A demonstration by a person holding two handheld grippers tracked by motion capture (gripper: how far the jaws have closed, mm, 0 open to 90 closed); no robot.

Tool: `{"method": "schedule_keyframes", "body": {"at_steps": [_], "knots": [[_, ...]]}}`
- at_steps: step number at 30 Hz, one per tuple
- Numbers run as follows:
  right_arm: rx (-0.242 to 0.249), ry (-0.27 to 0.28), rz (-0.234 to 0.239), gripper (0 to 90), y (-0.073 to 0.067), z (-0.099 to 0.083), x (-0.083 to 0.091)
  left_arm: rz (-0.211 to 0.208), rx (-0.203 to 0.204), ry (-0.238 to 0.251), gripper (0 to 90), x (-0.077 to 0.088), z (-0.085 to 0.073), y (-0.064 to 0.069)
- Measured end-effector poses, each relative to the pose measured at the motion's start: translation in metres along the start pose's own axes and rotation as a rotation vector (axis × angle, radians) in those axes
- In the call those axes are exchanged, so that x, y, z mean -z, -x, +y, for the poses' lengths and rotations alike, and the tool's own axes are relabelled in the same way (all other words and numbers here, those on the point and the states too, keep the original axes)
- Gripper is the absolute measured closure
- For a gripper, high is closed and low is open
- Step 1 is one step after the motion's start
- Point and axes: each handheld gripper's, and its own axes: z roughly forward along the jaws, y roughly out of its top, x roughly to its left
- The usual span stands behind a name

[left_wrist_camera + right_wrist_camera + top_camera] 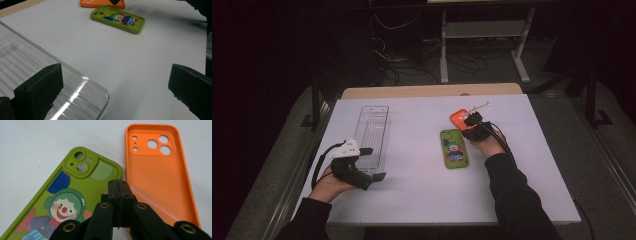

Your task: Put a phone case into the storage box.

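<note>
The right gripper view reveals the orange phone case (160, 175) lying hollow side up, just beside the green clown case (75, 197). The right gripper (119, 187) is clenched on its near left rim (hidden from above). The left gripper (110, 92) rests released at the clear tray (37, 75) on the table (422, 195).

The orange phone case (160, 182) lies open side up on the white tabletop (412, 190), its dotted inside and camera cutouts showing. Just beside it the green phone case (75, 195) lies back up, printed with a clown.
</note>
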Motion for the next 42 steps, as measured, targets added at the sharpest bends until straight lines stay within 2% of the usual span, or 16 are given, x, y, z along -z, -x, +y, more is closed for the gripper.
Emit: {"method": "schedule_keyframes", "body": {"at_steps": [1,2,7,9,13,18,21,31,42], "knots": [[-0.009,-0.006,0.0,88.1,-0.001,0.001,0.0,0.001,-0.001,-0.002,0.0,0.0,0.0,0.0],[0.008,-0.007,-0.005,88.1,0.0,0.001,-0.001,0.0,-0.003,-0.004,0.0,0.0,0.0,0.0],[0.004,-0.026,-0.017,88.1,-0.002,0.003,-0.004,-0.002,-0.007,-0.004,0.0,0.0,0.0,0.0],[0.013,-0.029,-0.016,88.1,-0.001,0.002,-0.006,-0.002,-0.009,-0.006,0.0,0.0,0.0,0.0],[-0.002,-0.035,-0.013,88.1,-0.002,0.002,-0.009,-0.003,-0.008,-0.006,0.0,0.0,0.0,0.0],[0.015,-0.042,-0.018,88.1,-0.001,0.001,-0.011,-0.006,-0.008,-0.01,0.0,-0.001,0.0,0.0],[0.005,-0.046,-0.013,88.1,-0.001,0.001,-0.012,-0.006,-0.014,-0.009,0.0,-0.001,0.0,-0.001],[-0.002,-0.044,0.017,88.1,-0.005,0.004,-0.017,-0.009,-0.01,-0.006,0.0,-0.001,0.0,-0.001],[0.061,-0.044,0.085,88.1,-0.022,0.011,-0.025,-0.011,-0.007,-0.006,0.0,-0.002,0.0,0.0]]}}
